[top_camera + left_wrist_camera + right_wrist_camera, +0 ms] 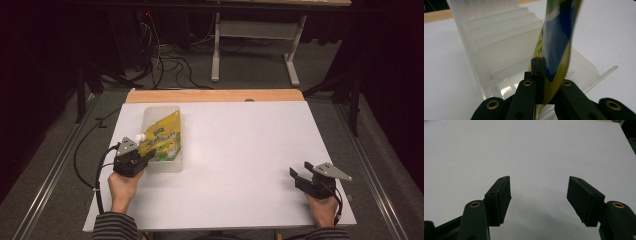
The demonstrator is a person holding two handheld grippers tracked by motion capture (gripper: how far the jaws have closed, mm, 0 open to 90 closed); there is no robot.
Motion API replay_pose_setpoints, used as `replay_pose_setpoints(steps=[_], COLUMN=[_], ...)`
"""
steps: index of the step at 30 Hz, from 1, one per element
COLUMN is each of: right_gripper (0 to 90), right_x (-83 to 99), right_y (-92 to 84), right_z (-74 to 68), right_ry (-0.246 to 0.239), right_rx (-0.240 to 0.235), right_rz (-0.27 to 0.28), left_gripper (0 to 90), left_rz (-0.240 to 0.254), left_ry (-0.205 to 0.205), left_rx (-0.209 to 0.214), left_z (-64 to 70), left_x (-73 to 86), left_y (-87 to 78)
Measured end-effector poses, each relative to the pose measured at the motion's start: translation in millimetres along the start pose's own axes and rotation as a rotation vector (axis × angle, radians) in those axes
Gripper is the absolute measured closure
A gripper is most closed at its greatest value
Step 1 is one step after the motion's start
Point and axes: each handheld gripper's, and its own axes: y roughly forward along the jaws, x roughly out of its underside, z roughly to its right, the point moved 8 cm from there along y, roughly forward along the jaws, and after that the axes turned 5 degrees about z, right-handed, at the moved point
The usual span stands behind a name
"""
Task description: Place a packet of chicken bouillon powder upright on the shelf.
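Left gripper [146, 159] is clamped on the lower edge of a yellow pouch [162, 140]; in the left gripper view the jaws pinch the pouch [556, 45] tight, with its blue and yellow film standing up straight ahead of the pads. Pouch has a white cap [141, 137], just up and left of the gripper body in the high view. Pouch sits in a clear plastic bin [172, 165] directly ahead of the left gripper; the bin's ribbed dividers [501, 42] run off to the upper left of the jaws, and its rim [589, 65] curves round to their right. Whether the pouch bottom rests on the bin floor, can't tell.

Right gripper [301, 174] is released, jaws spread wide with nothing between them; in the right gripper view [539, 187] there's bare white bench [536, 150] ahead. It sits low over the bench [240, 150], well apart from the pouch and bin, far off to the left gripper's right. A hand [122, 187] holds the left gripper from behind, striped sleeve [114, 226] below it; the other hand [322, 210] holds the right one.
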Motion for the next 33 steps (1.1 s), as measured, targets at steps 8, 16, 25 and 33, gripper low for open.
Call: replay_pose_setpoints(steps=[8, 16, 25, 33], right_gripper=[36.2, 36.2, 36.3, 36.3], right_x=[-0.3, 0.4, 0.2, 0.2], right_y=[-0.5, 0.6, 0.2, 0.2], right_z=[0.6, 0.4, 0.5, 0.4], right_ry=[0.002, 0.007, 0.008, 0.009], right_rx=[-0.001, -0.005, -0.003, -0.003], right_rz=[0.007, -0.007, -0.003, -0.004], left_gripper=[72.1, 60.8, 53.9, 52.5], left_rz=[0.062, 0.101, 0.158, 0.161], left_ry=[-0.052, -0.082, -0.113, -0.074], left_rx=[-0.011, -0.043, -0.063, -0.042], left_z=[-5.3, -9.7, -6.3, 17.1], left_x=[-5.0, -2.3, 1.0, 8.9], left_y=[-13.0, -28.5, -52.7, -66.2])
